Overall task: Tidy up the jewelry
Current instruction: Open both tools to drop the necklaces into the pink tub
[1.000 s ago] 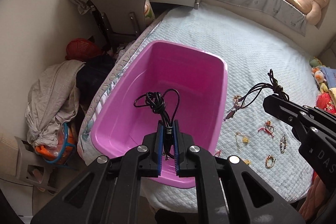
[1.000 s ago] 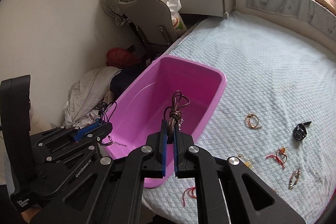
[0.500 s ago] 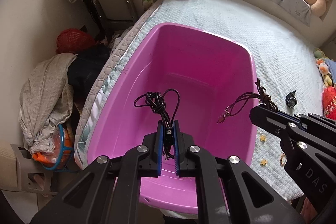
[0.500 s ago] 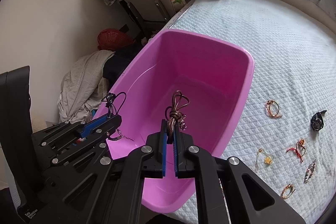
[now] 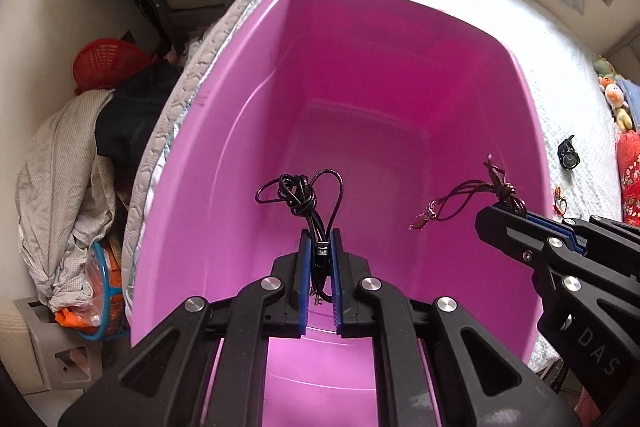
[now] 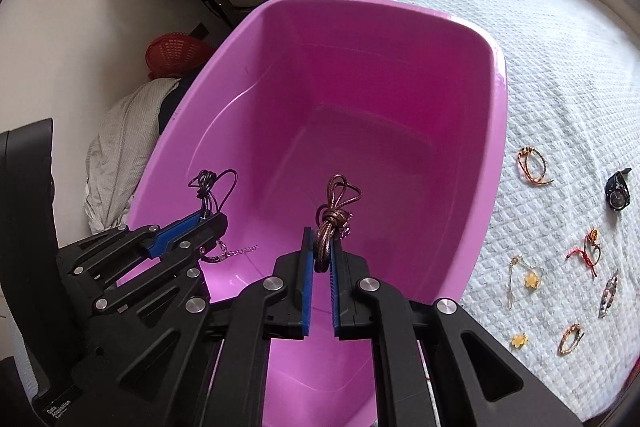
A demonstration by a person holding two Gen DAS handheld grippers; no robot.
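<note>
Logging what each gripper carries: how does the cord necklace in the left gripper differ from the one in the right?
The black cord necklace is dark and glossy; the brown cord necklace is coppery. The left gripper pinches the black one near a dark clasp, the right gripper just below the brown one's knot. Both are knotted bundles held over the pink tub.

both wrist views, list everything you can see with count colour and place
tub: 1, pink, on the bed's left edge, nothing lying inside
black cord necklace: 1, black, held over the tub
brown cord necklace: 1, brown, held over the tub
bed cover: 1, pale blue quilted, under the tub
loose jewelry: about seven small pieces, gold, red and yellow, on the cover right of the tub
watch: 1, black, on the cover at far right
basket: 1, red, on the floor left of the bed
left claw: shut on the black cord necklace
right claw: shut on the brown cord necklace
</note>
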